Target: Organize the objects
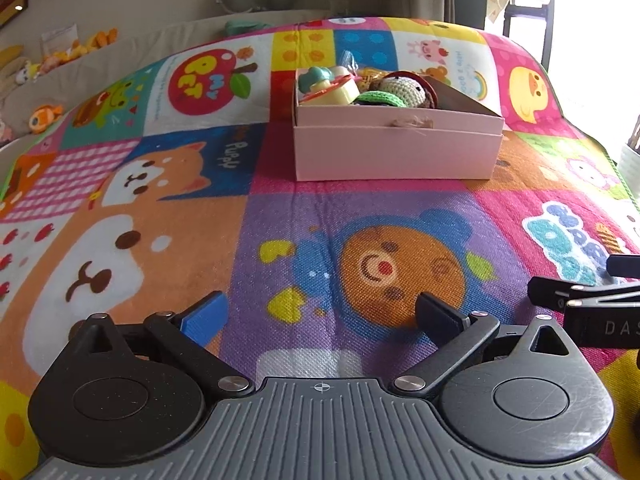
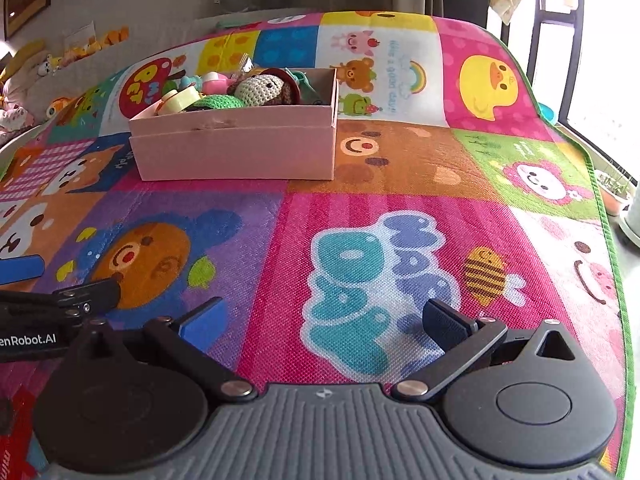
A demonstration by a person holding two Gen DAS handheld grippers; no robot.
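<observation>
A pink cardboard box (image 1: 396,152) stands on the colourful play mat, ahead of my left gripper; it also shows in the right wrist view (image 2: 236,152) at the upper left. It holds several toys: a cream and brown crocheted doll (image 1: 404,90) (image 2: 262,88), a green crocheted piece (image 1: 378,99) (image 2: 218,102), a pale yellow plastic toy (image 1: 340,92) (image 2: 180,100) and a teal toy (image 1: 318,76). My left gripper (image 1: 320,314) is open and empty, low over the mat, well short of the box. My right gripper (image 2: 324,320) is open and empty, to the right of the left one.
The play mat (image 1: 280,216) covers a raised surface that ends at the right edge (image 2: 600,200). Soft toys (image 1: 44,114) lie along the far left. Plant pots (image 2: 616,196) stand beyond the right edge, by a window. Part of the right gripper (image 1: 592,304) shows beside my left one.
</observation>
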